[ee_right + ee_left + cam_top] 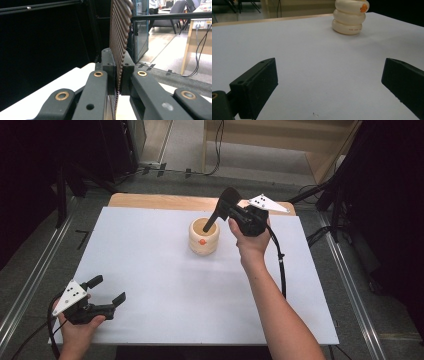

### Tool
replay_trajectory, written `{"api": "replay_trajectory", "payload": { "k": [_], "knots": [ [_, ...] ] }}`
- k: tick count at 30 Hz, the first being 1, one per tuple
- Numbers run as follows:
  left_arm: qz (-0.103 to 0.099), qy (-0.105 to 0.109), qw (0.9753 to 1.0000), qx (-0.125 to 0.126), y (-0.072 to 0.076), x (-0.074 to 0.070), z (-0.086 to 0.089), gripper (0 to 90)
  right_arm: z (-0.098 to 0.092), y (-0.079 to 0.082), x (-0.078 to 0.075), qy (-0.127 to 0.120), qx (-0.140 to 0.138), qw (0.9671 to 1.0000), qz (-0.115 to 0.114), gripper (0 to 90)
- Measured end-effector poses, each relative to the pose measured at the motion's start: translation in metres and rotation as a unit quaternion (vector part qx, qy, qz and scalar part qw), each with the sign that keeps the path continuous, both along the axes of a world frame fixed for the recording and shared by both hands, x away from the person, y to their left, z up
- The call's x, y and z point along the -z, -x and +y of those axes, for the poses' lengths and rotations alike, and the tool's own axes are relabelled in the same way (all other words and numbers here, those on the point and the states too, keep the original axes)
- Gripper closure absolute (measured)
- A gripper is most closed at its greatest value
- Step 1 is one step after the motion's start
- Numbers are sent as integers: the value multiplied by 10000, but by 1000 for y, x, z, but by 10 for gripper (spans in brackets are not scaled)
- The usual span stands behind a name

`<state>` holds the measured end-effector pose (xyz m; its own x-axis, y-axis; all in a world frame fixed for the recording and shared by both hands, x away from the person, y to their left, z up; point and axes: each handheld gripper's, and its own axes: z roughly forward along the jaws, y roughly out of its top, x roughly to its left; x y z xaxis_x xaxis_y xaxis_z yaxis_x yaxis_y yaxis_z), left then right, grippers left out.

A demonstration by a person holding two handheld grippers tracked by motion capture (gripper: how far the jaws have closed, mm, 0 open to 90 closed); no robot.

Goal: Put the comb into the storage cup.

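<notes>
Cream rings are stacking into a ribbed holder (204, 238) sitting mid-table on the white sheet (165, 285), carrying an orange mark and small red print too fine to read. The right gripper (231, 208) is clamping a dark ridged comb (219, 210), whose lower end is dipping into the holder's mouth. The left gripper (109, 289) is resting near the front edge, jaws spread wide.
</notes>
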<state>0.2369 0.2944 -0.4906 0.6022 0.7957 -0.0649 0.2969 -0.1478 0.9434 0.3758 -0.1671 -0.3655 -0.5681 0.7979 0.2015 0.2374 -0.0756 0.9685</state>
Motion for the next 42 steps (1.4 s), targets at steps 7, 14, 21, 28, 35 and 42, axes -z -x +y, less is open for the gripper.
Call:
{"api": "replay_trajectory", "payload": {
  "k": [7,14,21,28,35,42],
  "knots": [
    [-9,2,10000,6,0,0,0,5,2,-7,7,80,26,9999,72,847],
    [-4,1,10000,13,0,0,0,5,6,-11,13,108,31,9998,148,847],
    [-2,5,10000,18,0,0,0,5,9,-14,19,177,21,9996,203,847],
    [-3,16,10000,18,0,0,0,5,14,-19,27,200,24,9993,328,847],
    [-10,14,10000,27,0,0,0,5,19,-23,34,168,5,9988,458,847],
    [-8,15,10000,34,0,0,0,5,21,-28,42,112,-28,9983,572,847]
  ]
}}
